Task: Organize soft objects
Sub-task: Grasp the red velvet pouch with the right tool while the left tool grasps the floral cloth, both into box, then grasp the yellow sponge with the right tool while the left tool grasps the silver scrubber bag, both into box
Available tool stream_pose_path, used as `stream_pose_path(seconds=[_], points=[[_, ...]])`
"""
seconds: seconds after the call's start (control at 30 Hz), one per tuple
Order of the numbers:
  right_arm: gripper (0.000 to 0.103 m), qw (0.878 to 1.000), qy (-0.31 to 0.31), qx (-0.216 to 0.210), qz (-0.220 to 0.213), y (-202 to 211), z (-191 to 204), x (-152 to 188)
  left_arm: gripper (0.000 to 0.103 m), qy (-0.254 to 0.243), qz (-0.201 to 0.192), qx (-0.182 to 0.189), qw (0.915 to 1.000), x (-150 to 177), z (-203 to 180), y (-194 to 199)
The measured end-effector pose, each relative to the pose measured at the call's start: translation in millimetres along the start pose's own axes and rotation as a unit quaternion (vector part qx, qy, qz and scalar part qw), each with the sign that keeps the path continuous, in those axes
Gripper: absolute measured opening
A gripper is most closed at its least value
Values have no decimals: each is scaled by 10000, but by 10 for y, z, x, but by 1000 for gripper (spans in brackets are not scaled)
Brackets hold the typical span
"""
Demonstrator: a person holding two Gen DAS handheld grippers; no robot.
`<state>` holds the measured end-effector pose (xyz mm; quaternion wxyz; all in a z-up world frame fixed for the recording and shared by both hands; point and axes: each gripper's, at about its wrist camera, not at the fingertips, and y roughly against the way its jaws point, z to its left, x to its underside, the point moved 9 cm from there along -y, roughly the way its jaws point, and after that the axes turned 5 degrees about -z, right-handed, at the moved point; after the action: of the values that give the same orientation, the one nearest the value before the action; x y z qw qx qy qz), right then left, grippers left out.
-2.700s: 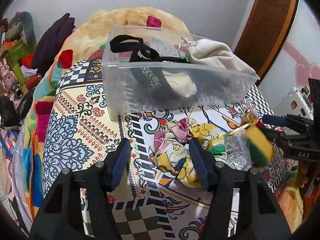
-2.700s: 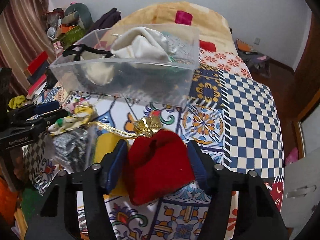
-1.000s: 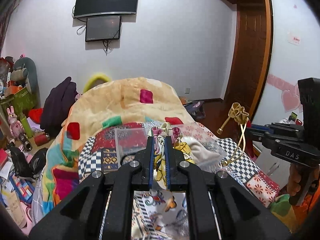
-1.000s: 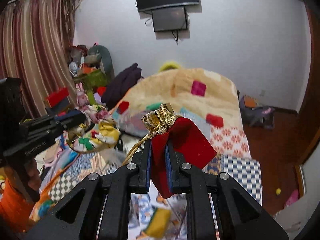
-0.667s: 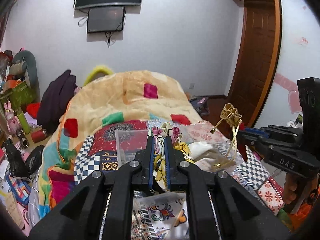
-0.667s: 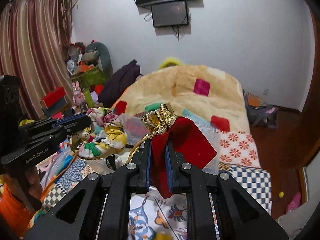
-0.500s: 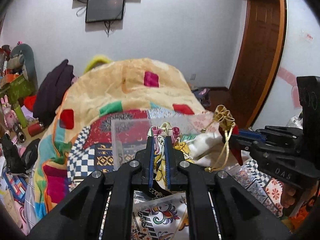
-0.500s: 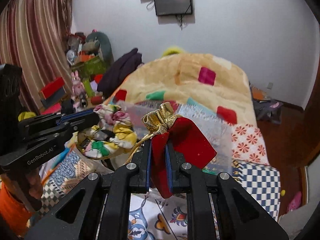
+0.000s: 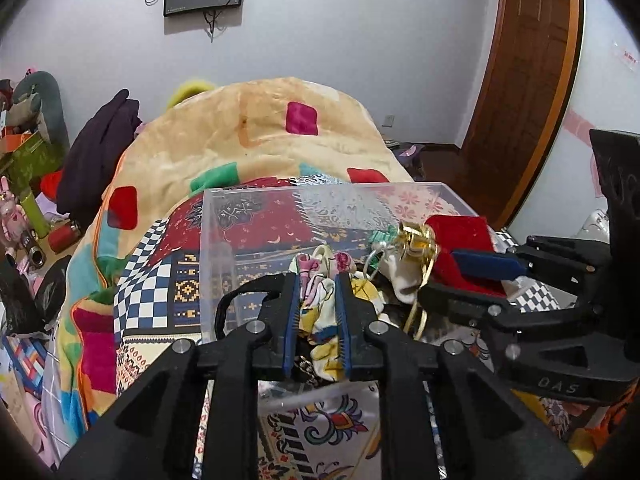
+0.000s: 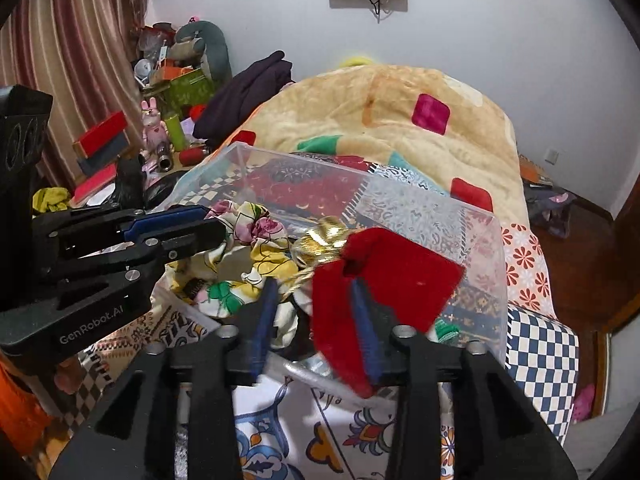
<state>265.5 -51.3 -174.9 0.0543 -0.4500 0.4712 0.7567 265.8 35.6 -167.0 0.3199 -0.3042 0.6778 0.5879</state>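
Both grippers sit over the clear bin (image 9: 320, 216): left gripper (image 9: 317, 316) clamps the floral scrunchie (image 9: 318, 300); right gripper (image 10: 316, 320), jaws parted, no longer pinches the red pouch (image 10: 384, 272).

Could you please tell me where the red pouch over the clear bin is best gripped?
Probably the red pouch at its cinched neck beside the gold ruffle, coming from above: the fabric bunches thick there, while the flat body hangs limp and slanted.
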Motion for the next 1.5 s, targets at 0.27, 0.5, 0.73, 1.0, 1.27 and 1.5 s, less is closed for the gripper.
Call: stream_pose_path(seconds=[0.27, 0.5, 0.73, 1.0, 1.27, 1.5], points=[[53, 9996, 8, 33, -293, 363, 1, -87, 43, -82, -311, 68, 9995, -101, -110, 429], [80, 9971, -26, 437, -628, 806, -85, -81, 71, -144, -544, 175, 9983, -99, -311, 847], [91, 9957, -323, 589, -645, 1094, -180, 144, 97, -69, -521, 164, 9985, 118, -451, 1049], [91, 9962, -593, 585, -251, 1035, -222, 634, 98, -9, -18, 209, 9998, 566, -541, 916], [90, 9955, -793, 441, 271, 825, -232, 1052, 98, 11, 537, 267, 9982, 984, -608, 656], [65, 9944, -793, 178, 683, 653, -122, 1290, 98, -77, 968, 387, 9945, 1269, -715, 452]])
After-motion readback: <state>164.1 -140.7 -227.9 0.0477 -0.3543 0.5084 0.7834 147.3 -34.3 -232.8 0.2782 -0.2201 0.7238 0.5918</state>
